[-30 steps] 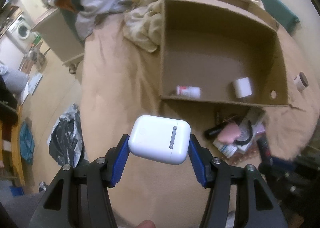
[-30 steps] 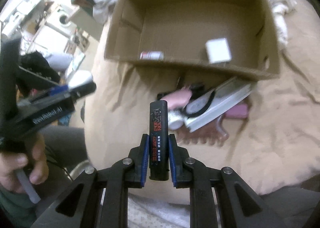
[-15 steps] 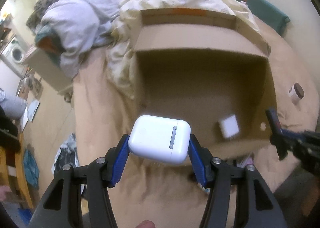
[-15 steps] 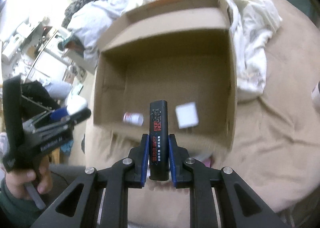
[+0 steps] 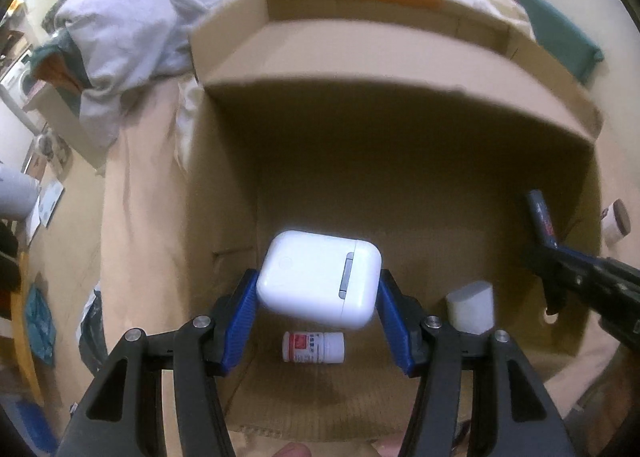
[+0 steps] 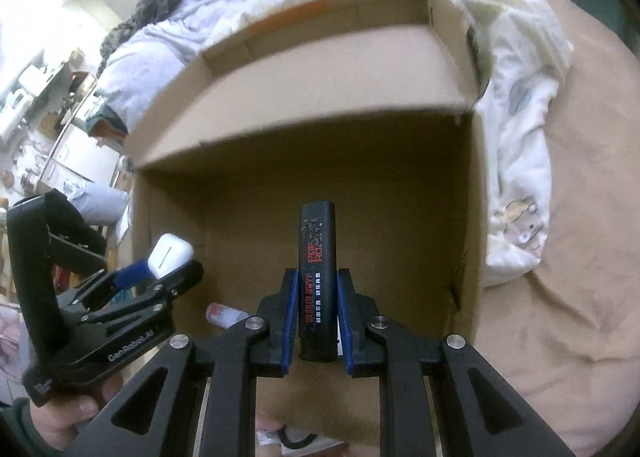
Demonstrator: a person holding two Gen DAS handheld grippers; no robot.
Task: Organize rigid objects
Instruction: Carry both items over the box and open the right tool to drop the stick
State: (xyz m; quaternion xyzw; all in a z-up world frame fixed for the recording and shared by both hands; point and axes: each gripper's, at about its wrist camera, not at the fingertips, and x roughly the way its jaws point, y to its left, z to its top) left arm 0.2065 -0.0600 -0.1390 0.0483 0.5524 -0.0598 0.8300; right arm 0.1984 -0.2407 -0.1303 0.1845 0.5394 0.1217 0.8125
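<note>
My left gripper [image 5: 318, 289] is shut on a white earbud case [image 5: 318, 277], held above the inside of an open cardboard box [image 5: 400, 57]. On the box floor lie a small white bottle with a red label [image 5: 313, 347] and a white cube [image 5: 471, 307]. My right gripper [image 6: 317, 317] is shut on a black tube with red lettering [image 6: 318, 281], also over the box [image 6: 320, 69]. The right gripper and its tube [image 5: 540, 217] show at the right edge of the left wrist view. The left gripper with the case [image 6: 170, 257] shows at the left of the right wrist view.
The box sits on a bed with a tan sheet [image 6: 560, 257]. Crumpled white and grey bedding [image 5: 132, 29] lies behind and left of the box. A small round container [image 5: 616, 223] rests on the sheet to the box's right. A hand [image 6: 60, 417] holds the left gripper's handle.
Both grippers have moved forward from the near side of the bed to above the box's inside, each keeping its object. The pile of items in front of the box has dropped out of view.
</note>
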